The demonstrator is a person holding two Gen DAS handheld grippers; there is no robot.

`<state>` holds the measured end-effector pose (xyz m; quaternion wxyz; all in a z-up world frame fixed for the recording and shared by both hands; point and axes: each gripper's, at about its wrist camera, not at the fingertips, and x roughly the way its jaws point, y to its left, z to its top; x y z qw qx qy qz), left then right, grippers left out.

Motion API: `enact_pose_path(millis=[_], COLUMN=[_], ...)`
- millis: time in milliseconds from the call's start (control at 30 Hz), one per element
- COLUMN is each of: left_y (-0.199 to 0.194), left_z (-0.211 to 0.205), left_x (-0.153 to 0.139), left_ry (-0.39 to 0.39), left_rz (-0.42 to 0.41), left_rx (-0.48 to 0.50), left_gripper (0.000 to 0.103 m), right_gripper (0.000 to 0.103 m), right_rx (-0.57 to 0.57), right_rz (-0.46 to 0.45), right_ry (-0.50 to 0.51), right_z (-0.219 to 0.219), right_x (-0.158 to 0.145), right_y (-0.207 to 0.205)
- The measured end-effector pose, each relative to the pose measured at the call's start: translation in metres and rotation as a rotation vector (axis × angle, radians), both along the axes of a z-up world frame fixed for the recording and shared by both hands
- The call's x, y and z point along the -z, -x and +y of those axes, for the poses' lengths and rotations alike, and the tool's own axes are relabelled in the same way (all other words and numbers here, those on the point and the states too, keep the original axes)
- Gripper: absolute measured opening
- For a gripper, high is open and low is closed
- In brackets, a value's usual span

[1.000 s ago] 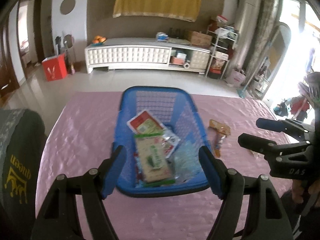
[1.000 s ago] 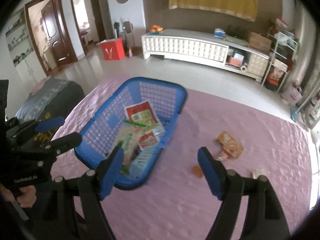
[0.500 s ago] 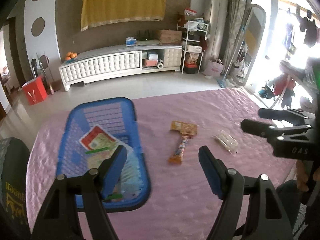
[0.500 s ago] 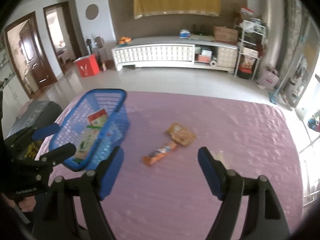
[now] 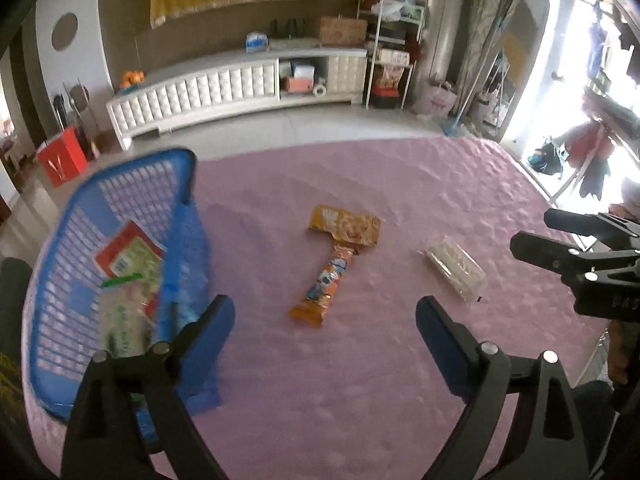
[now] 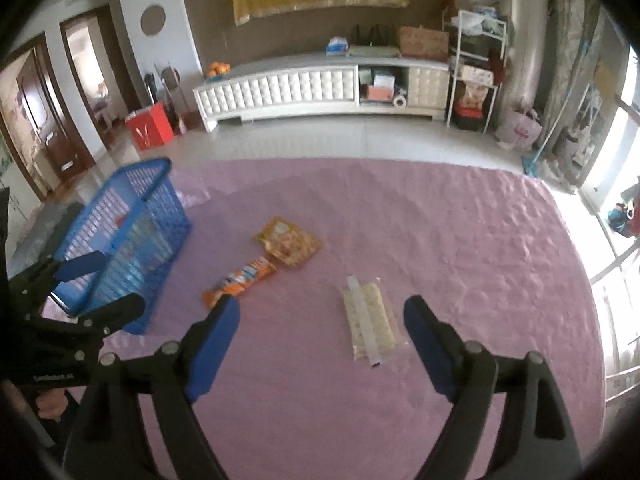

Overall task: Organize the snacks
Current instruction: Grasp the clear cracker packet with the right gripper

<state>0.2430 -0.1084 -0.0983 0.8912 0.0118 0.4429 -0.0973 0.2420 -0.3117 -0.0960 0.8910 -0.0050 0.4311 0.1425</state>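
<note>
A blue basket (image 5: pixel 120 240) of latticed plastic is sitting near the left edge of the counter (image 5: pixel 400 380), which is wearing a quilted pink cloth. Flat packets are lying inside it, one red and white, one green and white; the basket is blurred. Out on the cloth, toward the middle, a crinkly yellow pouch (image 5: pixel 346 224) is lying with a long orange wrapper (image 5: pixel 326 284) touching its near edge. A clear packet (image 5: pixel 454 268) of pale pieces is lying apart from them, toward the right edge. Nothing is standing between the claws and these three.

The left claw (image 5: pixel 324 320) is hanging released and empty over the orange wrapper, its jaws having just been widening. The right claw (image 6: pixel 320 318) is likewise released and empty, its jaws also having just been spreading, with the clear packet (image 6: pixel 370 320) lying between its blue pads but below them, untouched.

A second ago both views were centred on the basket; now the basket is lying off to the left in each.

Beyond the far edge, a white tufted cabinet (image 6: pixel 320 84) is lining the wall.
</note>
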Motion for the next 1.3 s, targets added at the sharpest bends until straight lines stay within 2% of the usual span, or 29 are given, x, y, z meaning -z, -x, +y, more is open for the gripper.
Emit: enact_pose_path(millis=[200, 333, 400, 567, 667, 733, 867, 1000, 1067, 1133, 1267, 1300], left_y=[-0.033, -0.045, -0.049, -0.056, -0.061, -0.063, -0.065, -0.069, -0.073, -0.075, -0.081, -0.083], left_z=[-0.017, -0.026, -0.030, -0.034, -0.035, -0.036, -0.032, -0.030, -0.030, -0.030, -0.028, -0.028], left_x=[0.039, 0.055, 0.060, 0.070, 0.076, 0.078, 0.080, 0.080, 0.081, 0.082, 0.085, 0.086], left_ry=[-0.017, -0.011, -0.022, 0.000, -0.037, -0.068, -0.076, -0.074, -0.078, -0.088, -0.075, -0.075], left_rz=[0.085, 0.124, 0.127, 0.164, 0.172, 0.173, 0.188, 0.197, 0.202, 0.200, 0.214, 0.217], left_rx=[-0.007, 0.003, 0.009, 0.022, 0.027, 0.038, 0.049, 0.042, 0.046, 0.048, 0.041, 0.040], left_gripper=[0.091, 0.091, 0.091, 0.091, 0.091, 0.091, 0.091, 0.091, 0.091, 0.091, 0.091, 0.091], right_gripper=[0.089, 0.089, 0.089, 0.089, 0.089, 0.089, 0.089, 0.079, 0.075, 0.067, 0.065, 0.058], right_rx=[-0.020, 0.025, 0.010, -0.010, 0.016, -0.017, -0.014, -0.006, -0.009, -0.014, -0.030, -0.029], right_rz=[0.043, 0.080, 0.112, 0.128, 0.154, 0.165, 0.160, 0.148, 0.168, 0.185, 0.203, 0.203], right_ry=[-0.007, -0.031, -0.046, 0.083, 0.065, 0.057, 0.111, 0.063, 0.074, 0.092, 0.116, 0.122], right_z=[-0.007, -0.014, -0.016, -0.013, -0.020, -0.018, -0.018, -0.021, -0.018, -0.016, -0.012, -0.012], right_x=[0.038, 0.067, 0.077, 0.087, 0.096, 0.100, 0.107, 0.106, 0.111, 0.115, 0.121, 0.121], right_y=[-0.037, -0.053, -0.057, -0.057, -0.055, -0.054, -0.057, -0.057, -0.060, -0.060, -0.060, -0.060])
